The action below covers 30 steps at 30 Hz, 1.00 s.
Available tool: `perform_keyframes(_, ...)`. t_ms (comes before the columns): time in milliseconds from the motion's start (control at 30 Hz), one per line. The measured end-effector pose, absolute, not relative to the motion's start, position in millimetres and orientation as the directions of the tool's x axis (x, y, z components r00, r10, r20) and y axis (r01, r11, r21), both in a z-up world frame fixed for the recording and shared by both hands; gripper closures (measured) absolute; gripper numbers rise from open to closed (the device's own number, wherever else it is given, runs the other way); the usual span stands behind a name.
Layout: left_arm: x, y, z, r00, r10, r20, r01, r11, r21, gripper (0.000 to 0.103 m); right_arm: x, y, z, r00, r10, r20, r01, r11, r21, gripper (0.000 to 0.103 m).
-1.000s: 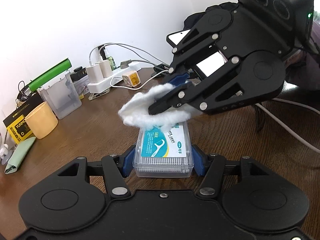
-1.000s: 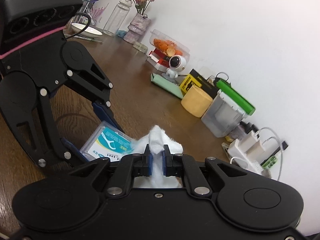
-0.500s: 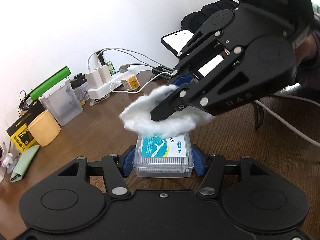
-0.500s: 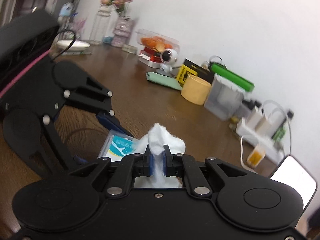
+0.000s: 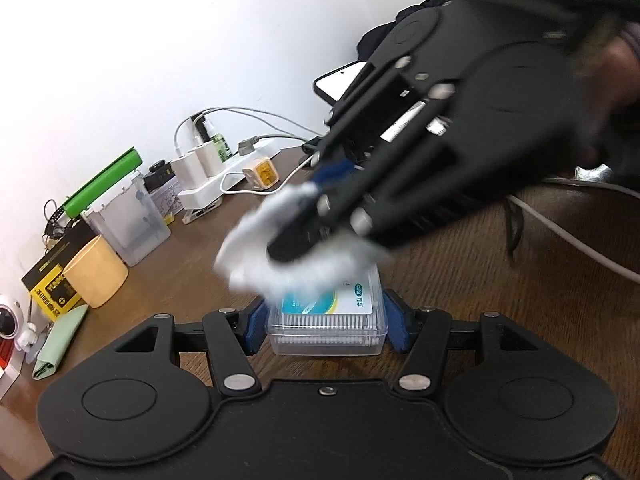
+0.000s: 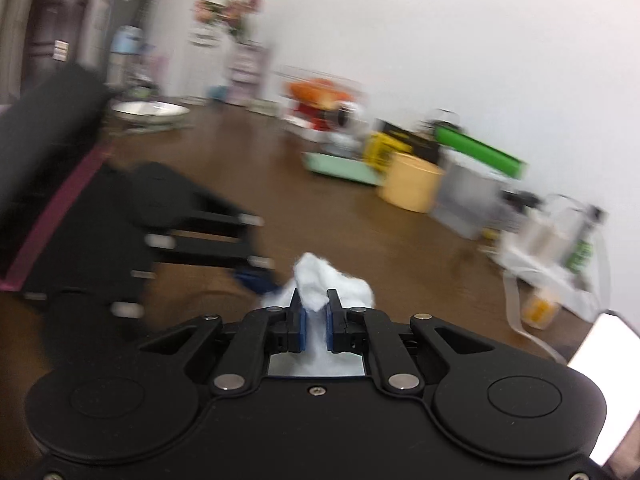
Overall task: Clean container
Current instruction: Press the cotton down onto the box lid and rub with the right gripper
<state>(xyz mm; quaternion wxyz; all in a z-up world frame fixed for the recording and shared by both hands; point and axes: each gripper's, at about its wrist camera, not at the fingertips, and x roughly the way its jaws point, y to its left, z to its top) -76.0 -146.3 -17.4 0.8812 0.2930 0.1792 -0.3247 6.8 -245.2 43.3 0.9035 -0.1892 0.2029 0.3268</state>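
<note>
Left wrist view: the clear plastic container (image 5: 328,322) is stood on the wooden desk (image 5: 500,280) and clamped at both sides by the left gripper (image 5: 326,326); a white cloth (image 5: 280,256), pinched in the right gripper (image 5: 296,240), is pressed on the labelled lid, so wiping is judged under way, sides untouched. Right wrist view: the right gripper's jaws are seen nearly closed on the cloth; the container is hidden; the picture is blurred.
</note>
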Motion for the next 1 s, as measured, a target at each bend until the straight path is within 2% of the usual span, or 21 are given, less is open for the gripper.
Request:
perform_keyframes(200, -74.8, -144.7, -16.8, 0.712, -0.479, -0.513, 0.689, 0.616, 0.381, 0.046, 1.0, -264.8, 41.0, 0.696, 0.468, -0.544, -0.653, 0.728, -0.209, 0.094)
perform_keyframes(300, -77.1, -145.9, -17.1, 0.713, -0.479, -0.513, 0.689, 0.616, 0.382, 0.046, -7.7, -259.9, 41.7, 0.642, 0.519, -0.564, -0.701, 0.695, -0.159, 0.094)
perform_keyframes(467, -77.3, -148.2, -16.8, 0.715, -0.470, -0.517, 0.682, 0.629, 0.372, 0.046, -3.6, -237.8, 45.2, 0.612, 0.582, -0.535, -0.733, 0.672, -0.108, 0.094)
perform_keyframes(633, -79.1, -148.3, -16.7, 0.712, -0.475, -0.517, 0.687, 0.624, 0.373, 0.046, 8.5, -240.6, 43.3, 0.705, 0.485, -0.518, -0.649, 0.735, -0.195, 0.094)
perform_keyframes(833, -82.4, -149.2, -16.8, 0.713, -0.479, -0.513, 0.689, 0.616, 0.383, 0.046, 1.0, -258.1, 41.4, 0.714, 0.433, -0.550, -0.617, 0.761, -0.201, 0.094)
perform_keyframes(1000, -83.9, -149.8, -16.8, 0.712, -0.478, -0.514, 0.689, 0.617, 0.380, 0.046, -10.4, -245.9, 44.0, 0.613, 0.558, -0.559, -0.704, 0.707, -0.066, 0.094)
